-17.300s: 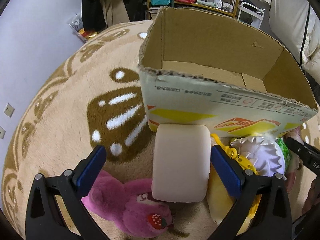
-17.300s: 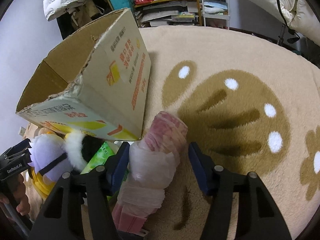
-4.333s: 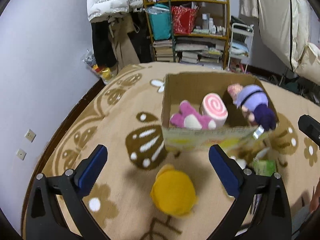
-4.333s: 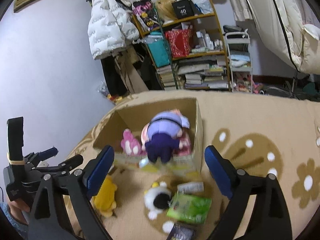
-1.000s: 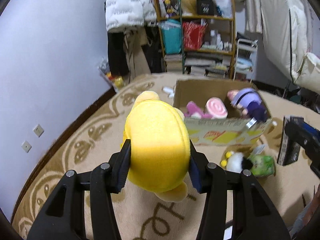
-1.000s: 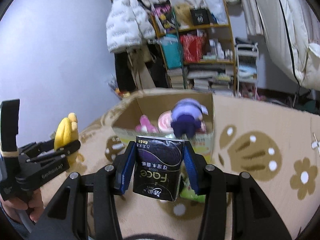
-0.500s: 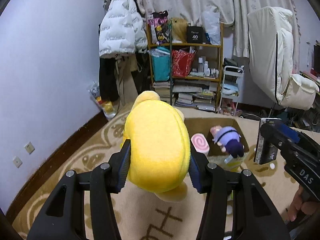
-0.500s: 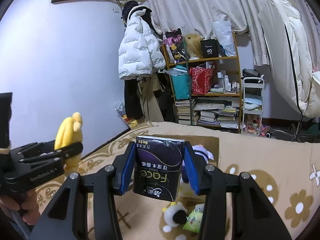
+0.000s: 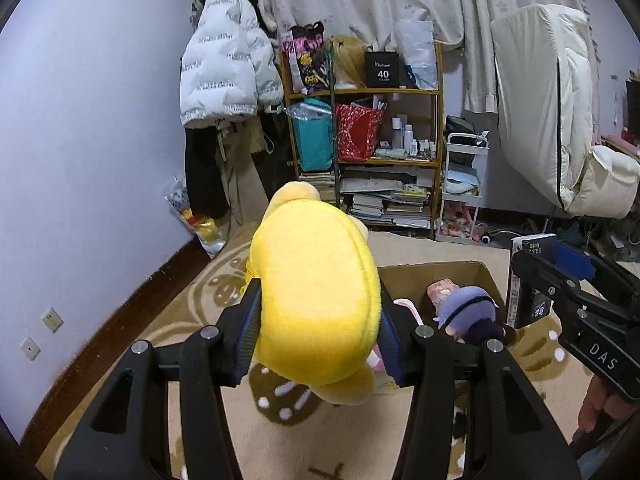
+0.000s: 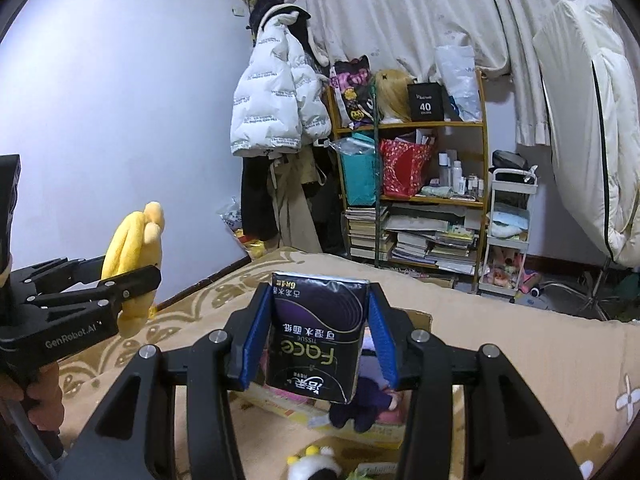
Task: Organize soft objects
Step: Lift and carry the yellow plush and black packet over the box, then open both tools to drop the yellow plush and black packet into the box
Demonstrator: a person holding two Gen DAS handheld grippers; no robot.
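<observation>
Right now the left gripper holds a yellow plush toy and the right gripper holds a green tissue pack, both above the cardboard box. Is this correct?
Not quite. The tissue pack in the right gripper is black and purple, not green, as the right wrist view shows. The rest stands: the left gripper holds the yellow plush toy, both above the cardboard box.

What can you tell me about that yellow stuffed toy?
The yellow plush toy is soft and fuzzy, rounded, with a small bump on top. The left gripper holds it off the carpet, blue pads squeezing its sides. From the right camera it looks flattened and upright, near the cardboard box.
</observation>
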